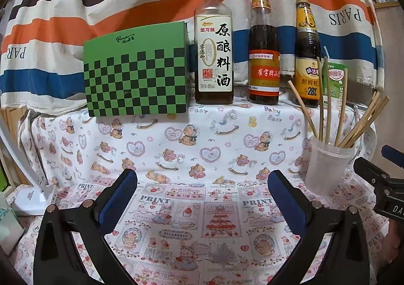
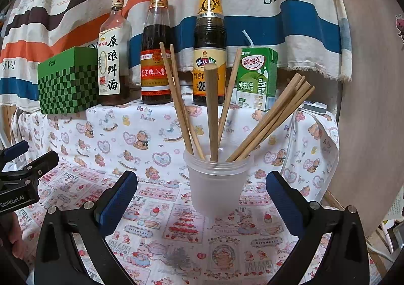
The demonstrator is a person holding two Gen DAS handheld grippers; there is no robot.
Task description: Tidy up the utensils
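A frosted plastic cup (image 2: 217, 189) stands on the patterned cloth, straight ahead of my right gripper (image 2: 202, 199), whose blue-padded fingers are open with nothing between them. Several wooden chopsticks (image 2: 270, 120) and a thicker wooden handle (image 2: 211, 108) stand in the cup, fanned out. In the left wrist view the same cup (image 1: 328, 166) with its chopsticks (image 1: 363, 123) sits at the right. My left gripper (image 1: 202, 199) is open over bare cloth, well left of the cup. The right gripper's tip (image 1: 373, 171) shows at that view's right edge.
On a raised ledge at the back stand a green checkered box (image 1: 136, 70), three sauce bottles (image 1: 214, 42) (image 1: 263, 47) (image 1: 306, 55) and a green milk carton (image 2: 257, 77). A striped cloth hangs behind. A white device (image 1: 35, 199) sits at the left; a board (image 2: 366, 108) leans at the right.
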